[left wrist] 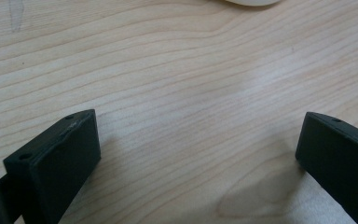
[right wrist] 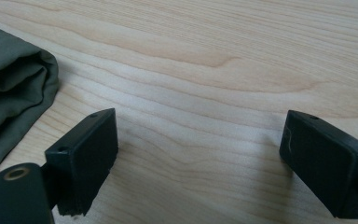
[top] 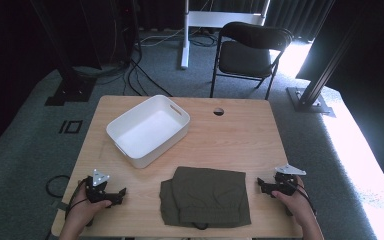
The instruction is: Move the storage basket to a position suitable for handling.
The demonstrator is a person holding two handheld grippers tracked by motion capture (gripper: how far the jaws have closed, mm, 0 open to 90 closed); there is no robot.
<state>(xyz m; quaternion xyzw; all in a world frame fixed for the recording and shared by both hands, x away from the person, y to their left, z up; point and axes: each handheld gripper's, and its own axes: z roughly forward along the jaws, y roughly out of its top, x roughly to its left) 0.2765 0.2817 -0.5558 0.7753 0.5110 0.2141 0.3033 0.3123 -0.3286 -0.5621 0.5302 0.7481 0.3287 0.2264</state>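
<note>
A folded olive-green garment (top: 206, 196), perhaps shorts or trousers, lies at the near edge of a pale wooden worktop (top: 240, 135), centred in front of the person. It is the landmark here. To its left, a hand holds the left claw (top: 121, 192) low over bare wood, tips pointing toward the garment but clear of it. In the left gripper view its two black jaws stand wide apart with nothing between them. To the garment's right, the other hand holds the right claw (top: 261, 186), also aimed inward and just beside the cloth. In the right gripper view its jaws gape wide and empty, and the garment's rolled edge (right wrist: 14, 88) shows at the left. The two claws flank the cloth evenly, likely so each can take one side. Beyond the garment and to its left sits an empty white plastic bin (top: 149, 130), turned at an angle, a probable place to put the cloth. Farther off, past the worktop, a black folding chair (top: 250, 52) stands on grey carpet.
</note>
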